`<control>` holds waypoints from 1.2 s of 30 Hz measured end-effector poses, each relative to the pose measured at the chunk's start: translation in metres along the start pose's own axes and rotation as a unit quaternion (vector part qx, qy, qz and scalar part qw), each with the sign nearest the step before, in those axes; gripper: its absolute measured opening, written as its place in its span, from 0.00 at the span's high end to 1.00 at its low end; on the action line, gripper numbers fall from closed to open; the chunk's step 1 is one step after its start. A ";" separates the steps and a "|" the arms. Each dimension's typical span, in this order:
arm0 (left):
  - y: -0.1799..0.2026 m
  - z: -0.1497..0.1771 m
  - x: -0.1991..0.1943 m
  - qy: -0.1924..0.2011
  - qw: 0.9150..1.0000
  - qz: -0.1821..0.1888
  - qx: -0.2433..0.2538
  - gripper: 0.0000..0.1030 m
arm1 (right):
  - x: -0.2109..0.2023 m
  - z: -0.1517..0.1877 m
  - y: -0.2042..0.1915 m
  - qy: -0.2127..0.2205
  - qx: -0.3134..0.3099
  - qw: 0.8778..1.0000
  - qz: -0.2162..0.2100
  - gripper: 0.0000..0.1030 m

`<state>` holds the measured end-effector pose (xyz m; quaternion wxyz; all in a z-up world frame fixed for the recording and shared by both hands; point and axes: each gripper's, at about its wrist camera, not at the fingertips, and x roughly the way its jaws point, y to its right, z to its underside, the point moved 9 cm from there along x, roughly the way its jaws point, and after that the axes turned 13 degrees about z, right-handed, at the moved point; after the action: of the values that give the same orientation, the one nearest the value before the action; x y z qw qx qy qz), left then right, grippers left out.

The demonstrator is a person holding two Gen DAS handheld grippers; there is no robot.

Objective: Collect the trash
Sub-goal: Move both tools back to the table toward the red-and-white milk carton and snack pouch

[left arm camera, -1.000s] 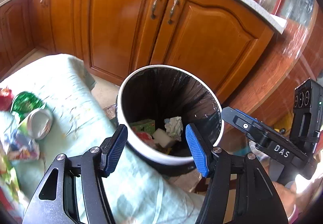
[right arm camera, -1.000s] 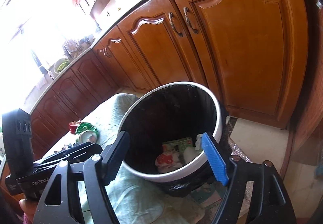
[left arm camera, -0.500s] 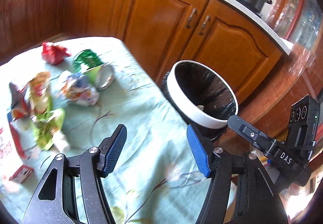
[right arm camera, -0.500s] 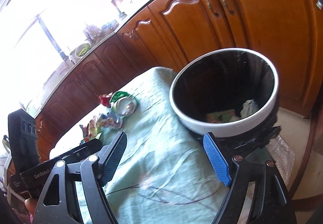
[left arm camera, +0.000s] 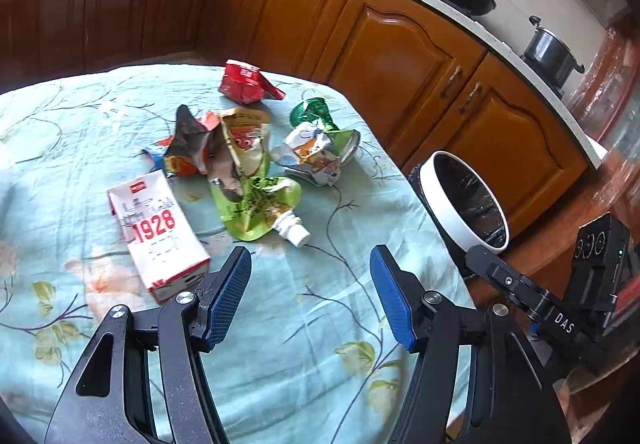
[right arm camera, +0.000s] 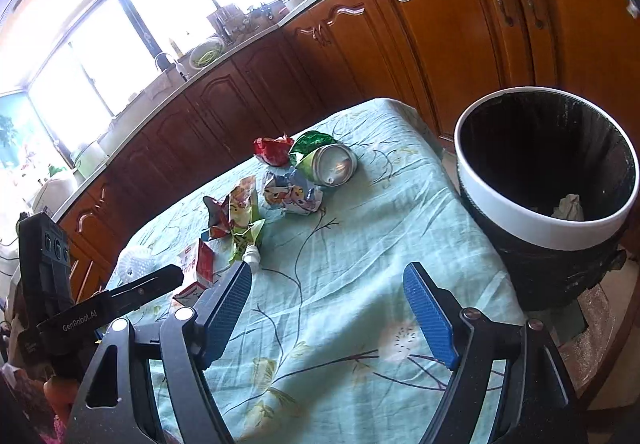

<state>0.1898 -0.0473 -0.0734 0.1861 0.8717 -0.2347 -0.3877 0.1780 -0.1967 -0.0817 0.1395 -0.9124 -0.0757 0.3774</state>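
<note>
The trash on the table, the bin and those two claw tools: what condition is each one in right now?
left gripper: open, empty, above the tablecloth.
right gripper: open, empty.
trash bin: upright beside the table, black liner, some trash inside.
milk carton: lying flat.
green pouch: crumpled, cap on.
can: on its side.
red wrapper: crumpled.
cabinet doors: closed.

On the floral tablecloth lie a white carton (left arm camera: pixel 158 234) printed "1928" on its side, a flattened green spout pouch (left arm camera: pixel 256 206), crumpled wrappers (left arm camera: pixel 316 156), a tipped can (right arm camera: pixel 332 165) and a red pack (left arm camera: pixel 246 86). Beside the table stands a white-rimmed bin (right arm camera: pixel 532 218) with a black liner, holding crumpled paper.
</note>
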 end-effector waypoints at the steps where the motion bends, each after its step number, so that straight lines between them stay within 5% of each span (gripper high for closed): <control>1: -0.005 0.001 -0.003 0.003 1.000 -0.002 -0.004 0.39 | 0.001 0.000 -0.004 -0.002 -0.005 1.000 -0.002 0.22; 14: -0.071 -0.005 -0.030 0.023 0.996 -0.058 -0.066 0.36 | 0.045 -0.005 -0.057 -0.041 -0.045 0.997 -0.037 0.25; 24: -0.094 -0.013 -0.011 -0.001 0.993 -0.087 -0.085 0.28 | 0.107 -0.015 -0.087 -0.097 -0.043 0.992 -0.067 0.47; 27: -0.100 -0.014 -0.004 -0.009 0.991 -0.095 -0.091 0.26 | 0.124 -0.014 -0.088 -0.116 -0.040 0.990 -0.068 0.66; 29: -0.105 -0.014 0.000 -0.015 0.991 -0.096 -0.094 0.26 | 0.125 -0.015 -0.090 -0.116 -0.038 0.989 -0.078 0.79; 36: -0.112 -0.013 0.007 -0.026 0.991 -0.107 -0.078 0.28 | 0.091 -0.005 -0.086 -0.103 -0.051 0.990 -0.085 0.90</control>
<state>0.2339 0.0420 -0.1259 0.2052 0.8642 -0.1141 -0.4450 0.2430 -0.0942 -0.1127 0.1158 -0.8645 -0.1863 0.4522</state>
